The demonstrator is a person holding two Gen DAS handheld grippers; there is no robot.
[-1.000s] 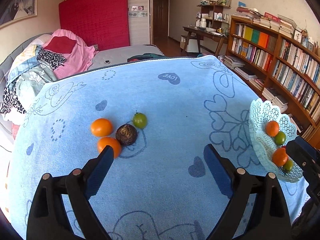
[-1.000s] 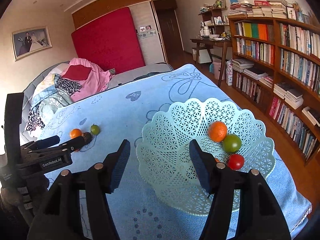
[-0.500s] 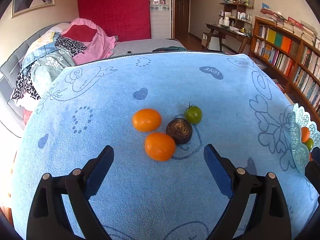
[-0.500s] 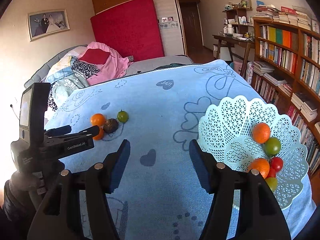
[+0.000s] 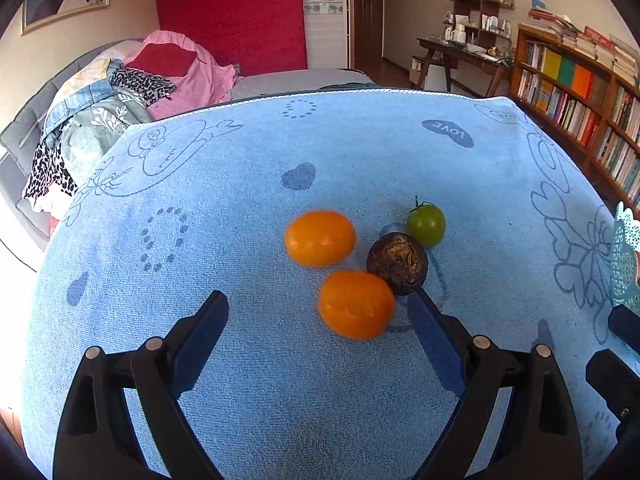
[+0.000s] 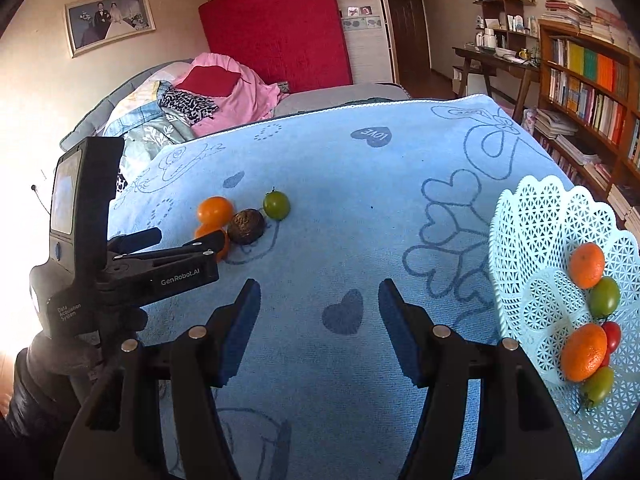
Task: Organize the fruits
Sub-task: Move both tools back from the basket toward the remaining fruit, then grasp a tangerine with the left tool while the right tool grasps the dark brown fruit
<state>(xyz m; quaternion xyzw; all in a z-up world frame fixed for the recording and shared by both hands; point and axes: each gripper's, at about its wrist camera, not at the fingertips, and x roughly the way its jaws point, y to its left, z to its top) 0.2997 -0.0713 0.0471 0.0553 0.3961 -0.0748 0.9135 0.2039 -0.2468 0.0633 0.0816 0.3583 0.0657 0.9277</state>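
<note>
Four loose fruits lie in a tight cluster on the blue towel [image 5: 240, 380] that covers the table. The nearest is an orange [image 5: 356, 304], with a second orange [image 5: 320, 238] just beyond it to the left. A dark brown wrinkled fruit [image 5: 398, 263] sits just right of the near orange, touching or almost touching it, and a green tomato [image 5: 426, 224] lies just past the brown fruit on the far right of the cluster.

The left gripper [image 5: 318, 316] stands with its jaws spread wide and empty, pitched down toward the towel. The near orange lies just ahead of the fingertips, toward the right finger, whose blue pad tip is just beside the brown fruit; nothing is pressed between the pads. From the right wrist view the left gripper [image 6: 188, 246] reaches in from the left, its finger crossing in front of the near orange [image 6: 222, 246].

The right gripper [image 6: 318, 296] hangs over bare towel near a dark heart print, jaws partly apart and holding nothing, well apart from the cluster at far left.

On the right edge of the table a pale lattice basket [image 6: 532, 240] holds two oranges, two green tomatoes and a red tomato [image 6: 612, 334].

Beyond the table are a bed with heaped clothes [image 6: 188, 108] and a bookshelf [image 6: 592, 76] along the right wall.
</note>
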